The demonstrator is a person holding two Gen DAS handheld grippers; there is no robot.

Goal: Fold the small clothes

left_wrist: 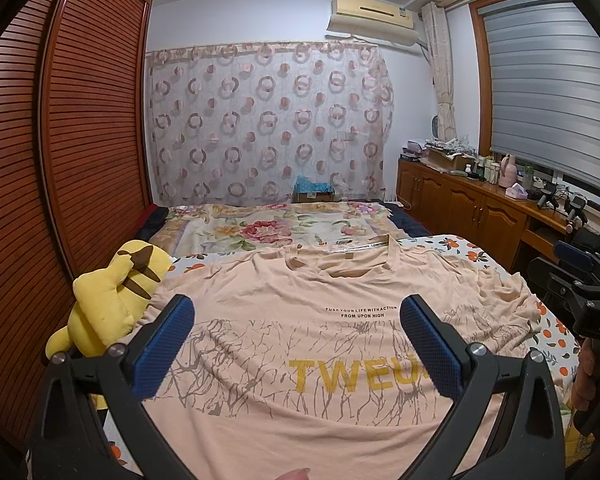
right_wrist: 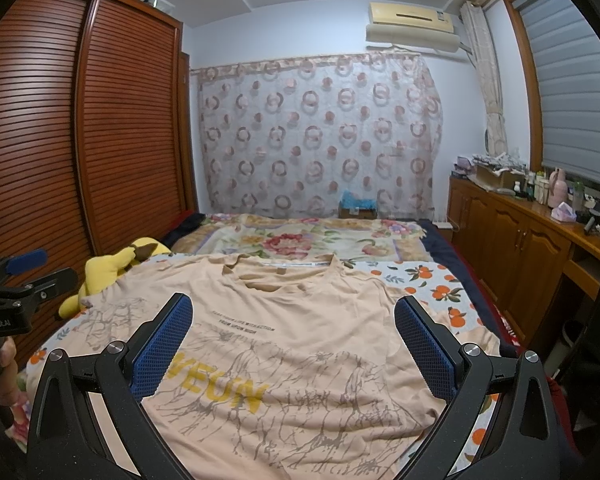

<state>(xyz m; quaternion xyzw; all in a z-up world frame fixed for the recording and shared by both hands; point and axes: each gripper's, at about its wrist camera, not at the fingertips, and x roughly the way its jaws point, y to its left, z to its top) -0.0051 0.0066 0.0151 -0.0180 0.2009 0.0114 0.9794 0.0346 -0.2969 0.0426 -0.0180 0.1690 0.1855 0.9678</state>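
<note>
The shirt (left_wrist: 300, 320) lies spread face-up on the bed (right_wrist: 440, 280), unfolded. Both the left gripper (left_wrist: 296, 340) and right gripper (right_wrist: 294, 340) hover wide, empty. Folding seems not yet begun; next, pinch an edge or sleeve.

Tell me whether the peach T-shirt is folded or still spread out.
Spread out. The T-shirt lies flat, print side up, on the bed, collar and whole front showing, with no fold visible.

A bed (left_wrist: 452, 246) is being covered by an orange-print sheet (right_wrist: 432, 280) and, farther back, a floral blanket (left_wrist: 268, 230). A peach T-shirt (left_wrist: 300, 344) is being carried flat on the sheet, a yellow plush toy (left_wrist: 112, 296) lying beside it.
</note>
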